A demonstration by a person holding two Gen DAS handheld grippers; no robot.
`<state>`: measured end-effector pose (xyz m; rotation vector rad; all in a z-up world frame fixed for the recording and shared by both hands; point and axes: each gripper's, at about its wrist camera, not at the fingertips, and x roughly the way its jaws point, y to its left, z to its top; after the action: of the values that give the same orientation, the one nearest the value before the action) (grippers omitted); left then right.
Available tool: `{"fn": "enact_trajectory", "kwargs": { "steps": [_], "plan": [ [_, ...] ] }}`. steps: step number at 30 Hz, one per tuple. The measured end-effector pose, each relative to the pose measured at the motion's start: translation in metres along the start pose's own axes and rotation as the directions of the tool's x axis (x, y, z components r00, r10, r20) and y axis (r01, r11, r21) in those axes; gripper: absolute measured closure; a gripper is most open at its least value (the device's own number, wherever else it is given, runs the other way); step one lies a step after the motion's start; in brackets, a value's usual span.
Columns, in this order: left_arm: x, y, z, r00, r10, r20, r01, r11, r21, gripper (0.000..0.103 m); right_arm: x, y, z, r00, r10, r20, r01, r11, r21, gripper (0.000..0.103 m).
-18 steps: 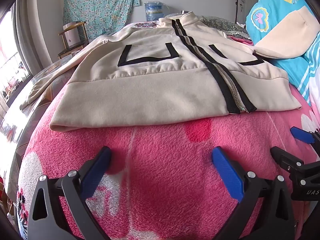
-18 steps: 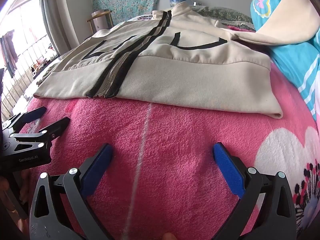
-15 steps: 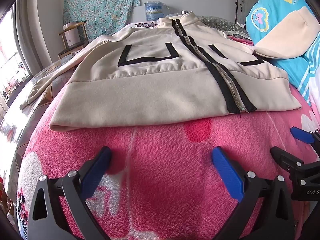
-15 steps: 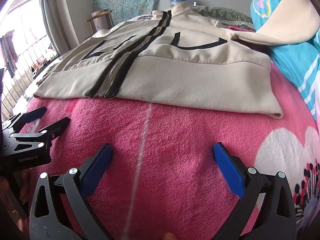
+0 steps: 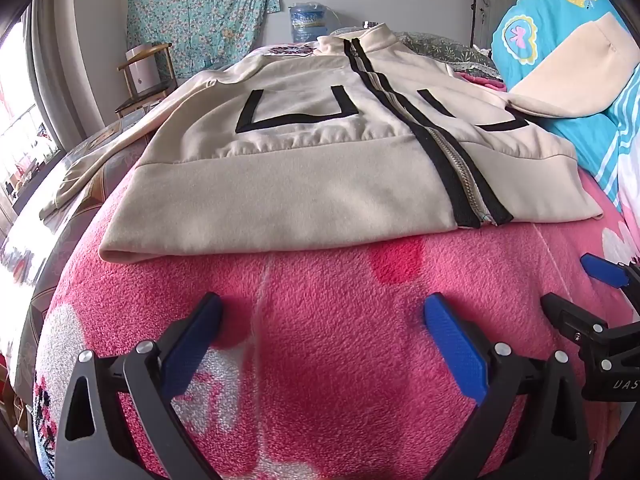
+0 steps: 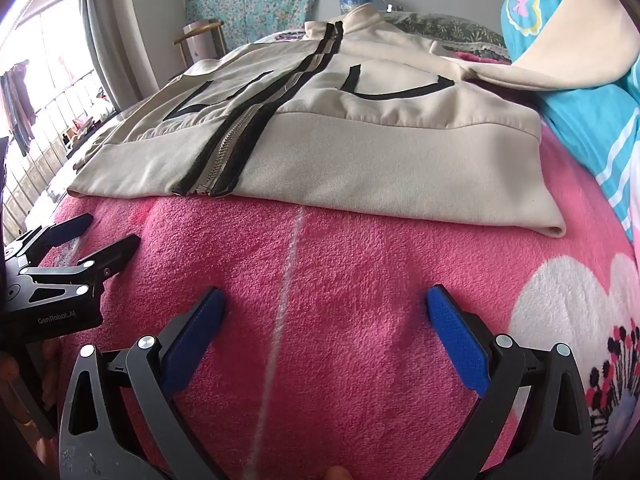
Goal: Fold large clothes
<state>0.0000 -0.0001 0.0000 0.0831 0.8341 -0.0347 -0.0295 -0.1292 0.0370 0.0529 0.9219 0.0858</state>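
Both tongs stand wide apart with nothing between them: the left gripper [image 5: 322, 332] and the right gripper [image 6: 326, 326] hover low in their frames over a fuzzy pink blanket [image 5: 340, 320] with white hearts. Beyond it, the upper frame shows a floral curtain [image 5: 200, 12], a wooden chair [image 5: 146, 80] and a water jug [image 5: 306, 20]. The cream jacket [image 5: 320, 168] lies flat, zipper up, above the tongs, its hem just clear of them. Nothing differs from the earlier frames.
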Motion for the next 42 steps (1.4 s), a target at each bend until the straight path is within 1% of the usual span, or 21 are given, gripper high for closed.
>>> {"fn": "enact_trajectory", "kwargs": {
  "steps": [42],
  "plan": [
    [-0.0002, -0.0005, -0.0005, 1.0, -0.002, 0.001, 0.002, 1.0, -0.002, 0.004, -0.0032, -0.0035, -0.0007, 1.0, 0.003, 0.0, -0.003, 1.0, 0.002, 0.007]
  ]
}}
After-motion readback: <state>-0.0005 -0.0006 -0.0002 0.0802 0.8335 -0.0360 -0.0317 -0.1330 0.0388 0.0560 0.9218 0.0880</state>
